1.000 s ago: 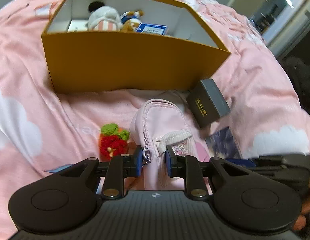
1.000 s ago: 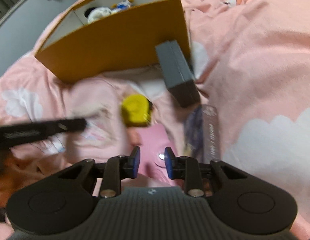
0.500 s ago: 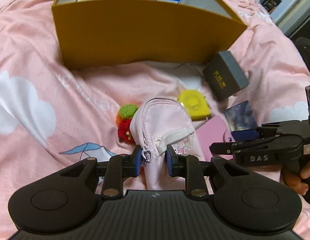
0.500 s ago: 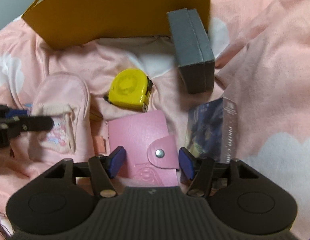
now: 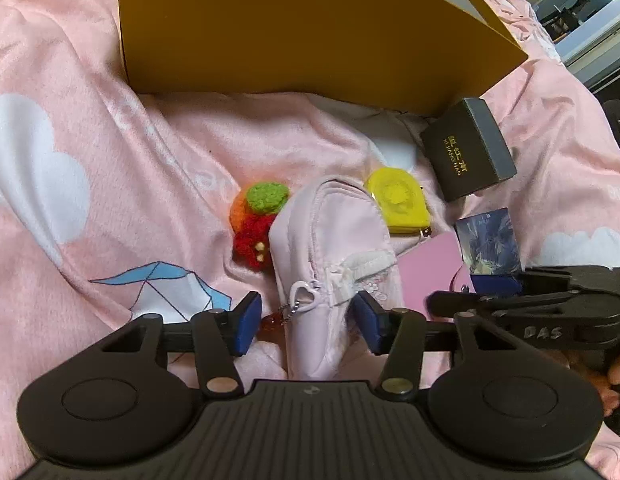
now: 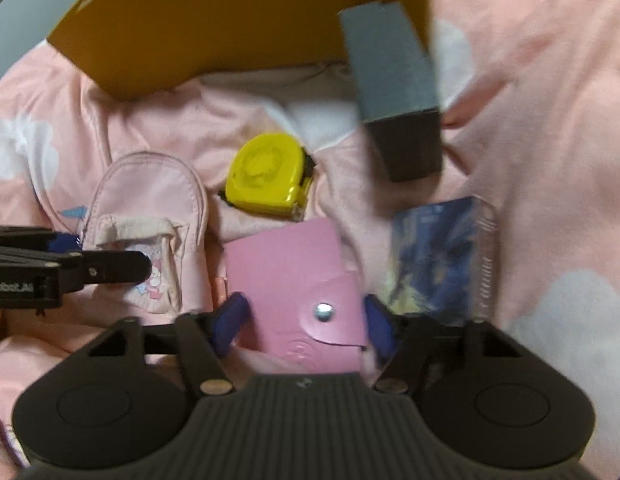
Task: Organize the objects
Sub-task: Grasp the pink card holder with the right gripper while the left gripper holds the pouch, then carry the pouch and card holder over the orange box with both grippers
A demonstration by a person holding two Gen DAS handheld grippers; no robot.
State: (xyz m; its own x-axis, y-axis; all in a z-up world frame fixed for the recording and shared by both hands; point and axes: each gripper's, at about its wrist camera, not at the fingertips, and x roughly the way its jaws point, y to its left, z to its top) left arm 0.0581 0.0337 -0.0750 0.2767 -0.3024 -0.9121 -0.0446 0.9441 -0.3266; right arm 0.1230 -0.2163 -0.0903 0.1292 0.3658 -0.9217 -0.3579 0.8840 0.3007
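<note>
I see a pink blanket (image 5: 110, 128) with white clouds spread under everything, and on it, at the far side, stands the big mustard-yellow box (image 5: 294, 28); only its outer wall shows. Leaning by the box's right corner is a dark grey gift box (image 5: 465, 156) with gold lettering that reads "XI JIANG MAN" under some gold characters I cannot make out.

My left gripper (image 5: 306, 316) has just been opening; its blue pads now stand clear on either side of the pale pink zip pouch (image 5: 329, 256), which lies between them with its white heart-shaped zip pull and a small chain hanging toward the left pad. The pouch carries a small cartoon print on its front pocket, too small to read. Just beside it on the left sits a knitted red, orange and green toy (image 5: 258, 220); behind it on the right lies a yellow tape measure (image 6: 270, 176).

My right gripper (image 6: 302, 320) has just been closing, straddling the pink snap wallet (image 6: 298, 280); I cannot tell whether the pads press it yet. From the left wrist view, this gripper's side shows "DAS". Right of the wallet lies a clear-sleeved card (image 6: 441, 256) with a blue picture, its print blurred.
</note>
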